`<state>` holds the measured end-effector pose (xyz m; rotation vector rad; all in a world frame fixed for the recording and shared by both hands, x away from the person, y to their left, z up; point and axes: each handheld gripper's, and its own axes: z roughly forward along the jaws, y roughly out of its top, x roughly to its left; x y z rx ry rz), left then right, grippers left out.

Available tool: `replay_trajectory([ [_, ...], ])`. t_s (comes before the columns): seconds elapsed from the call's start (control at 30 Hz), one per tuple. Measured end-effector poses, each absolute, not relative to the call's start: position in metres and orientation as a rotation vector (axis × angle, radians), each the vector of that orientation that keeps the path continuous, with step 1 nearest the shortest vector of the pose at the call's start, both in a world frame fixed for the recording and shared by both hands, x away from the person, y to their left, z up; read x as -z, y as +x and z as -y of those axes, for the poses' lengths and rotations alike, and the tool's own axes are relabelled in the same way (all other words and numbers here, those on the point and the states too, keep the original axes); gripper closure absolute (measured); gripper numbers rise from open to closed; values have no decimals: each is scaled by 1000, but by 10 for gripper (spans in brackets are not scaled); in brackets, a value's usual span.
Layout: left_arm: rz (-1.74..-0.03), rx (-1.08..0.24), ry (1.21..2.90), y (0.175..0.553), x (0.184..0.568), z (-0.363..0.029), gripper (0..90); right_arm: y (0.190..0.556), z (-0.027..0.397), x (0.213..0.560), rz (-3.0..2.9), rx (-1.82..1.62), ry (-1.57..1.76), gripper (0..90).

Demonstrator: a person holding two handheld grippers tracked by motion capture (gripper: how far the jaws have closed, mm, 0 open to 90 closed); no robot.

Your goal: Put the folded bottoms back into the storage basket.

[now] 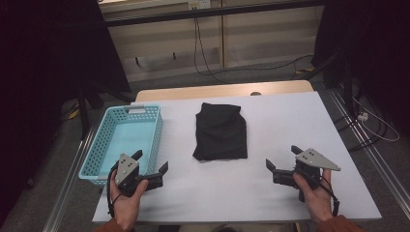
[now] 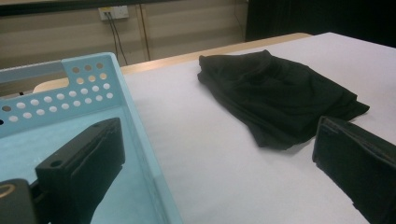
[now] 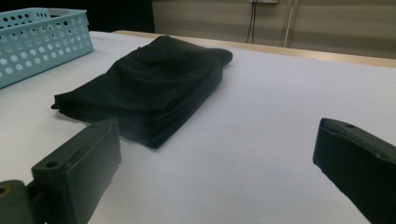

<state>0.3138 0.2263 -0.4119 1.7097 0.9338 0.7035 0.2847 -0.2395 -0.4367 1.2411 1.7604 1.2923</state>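
Black folded cloth (image 1: 220, 131) is lying mid-table in the high view, right of the basket (image 1: 102, 140); you are holding the left gripper (image 1: 151, 166) and right gripper (image 1: 283, 162) near the front edge, both gaping and empty. Left gripper view: the cloth (image 2: 280, 98) is sitting soft and limp beyond the jaws, likely light but prone to unfolding. Right gripper view: the stacked edge (image 3: 154, 133) is facing you; judged best, you are pinching through all layers there, at opposite corners.

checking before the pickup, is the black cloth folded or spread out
Folded: the black cloth lies as a compact stack with layered edges on the table.
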Motion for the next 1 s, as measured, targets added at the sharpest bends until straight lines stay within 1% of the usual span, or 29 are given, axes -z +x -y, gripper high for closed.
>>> replay_trajectory([
  [0.1, -945, -617, 1681, 310, 410, -225, 26, 285, 238, 437, -1778, -1291, 1236, 8],
  [0.2, -902, -647, 1702, 310, 409, -221, 26, 285, 237, 438, -1791, -1286, 1232, 15],
  [0.4, -947, -644, 1704, 315, 412, -225, 26, 287, 235, 438, -1805, -1314, 1209, 13],
  [1.0, -986, -682, 1699, 310, 413, -234, 26, 310, 207, 439, -1965, -1336, 1118, 30],
])
